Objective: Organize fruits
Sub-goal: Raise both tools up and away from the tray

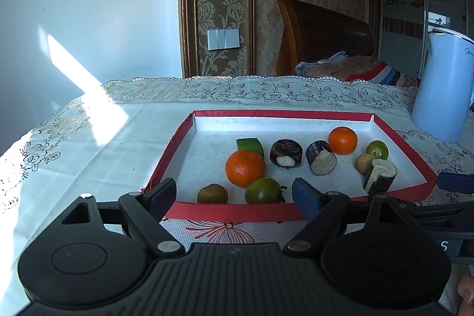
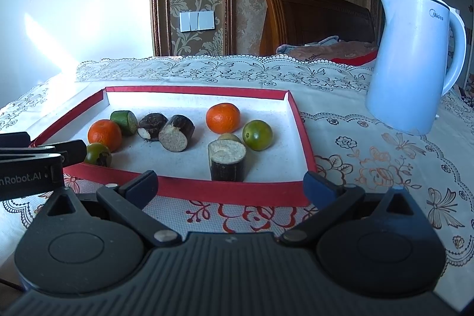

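Observation:
A red-rimmed white tray [image 1: 180, 135] [image 2: 305, 138] holds several fruits: two oranges [image 1: 245, 168] [image 2: 222, 117], green fruits [image 1: 262, 191] [image 2: 257, 134], a small brown fruit [image 1: 212, 194] and dark cut sugarcane pieces [image 1: 321, 157] [image 2: 227, 160]. My left gripper [image 1: 234, 194] is open and empty at the tray's near rim, in front of the near orange. My right gripper [image 2: 231, 185] is open and empty at the near rim, in front of an upright cane piece. The left gripper's fingers [image 2: 71, 151] show at the left of the right wrist view.
A pale blue electric kettle [image 2: 414, 64] [image 1: 444, 85] stands on the lace tablecloth [image 2: 370, 156] right of the tray. A bed with a wooden headboard [image 1: 320, 31] lies behind the table. A white wall is at the left.

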`<state>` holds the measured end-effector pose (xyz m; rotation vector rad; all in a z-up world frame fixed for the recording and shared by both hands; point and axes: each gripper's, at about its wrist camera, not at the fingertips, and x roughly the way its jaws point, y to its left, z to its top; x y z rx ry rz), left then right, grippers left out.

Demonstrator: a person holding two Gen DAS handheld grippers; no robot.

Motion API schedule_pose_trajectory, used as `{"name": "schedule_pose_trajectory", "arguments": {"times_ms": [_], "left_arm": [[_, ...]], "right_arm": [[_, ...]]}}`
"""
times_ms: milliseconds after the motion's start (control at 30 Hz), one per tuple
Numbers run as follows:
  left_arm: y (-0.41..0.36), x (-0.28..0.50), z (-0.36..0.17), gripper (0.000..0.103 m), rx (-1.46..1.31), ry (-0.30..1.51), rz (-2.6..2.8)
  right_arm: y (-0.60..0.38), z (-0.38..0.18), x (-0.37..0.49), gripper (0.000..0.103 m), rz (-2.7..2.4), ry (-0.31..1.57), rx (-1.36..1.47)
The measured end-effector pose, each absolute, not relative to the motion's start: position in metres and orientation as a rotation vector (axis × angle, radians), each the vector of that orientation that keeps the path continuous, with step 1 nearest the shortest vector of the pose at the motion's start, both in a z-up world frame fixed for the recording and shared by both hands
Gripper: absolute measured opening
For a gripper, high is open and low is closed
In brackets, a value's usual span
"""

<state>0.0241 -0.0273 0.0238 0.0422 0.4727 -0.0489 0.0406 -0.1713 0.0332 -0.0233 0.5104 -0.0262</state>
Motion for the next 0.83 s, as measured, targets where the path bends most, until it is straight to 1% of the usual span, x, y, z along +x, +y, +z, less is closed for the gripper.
{"name": "schedule_pose_trajectory", "arguments": {"times_ms": [833], "left_arm": [[-0.0234,0.0216,0.0251,0.085,0.028,0.451,-0.045]], "right_arm": [[-0.1723,0.0332,0.0405,0.103,-0.029,0.507,-0.02]]}}
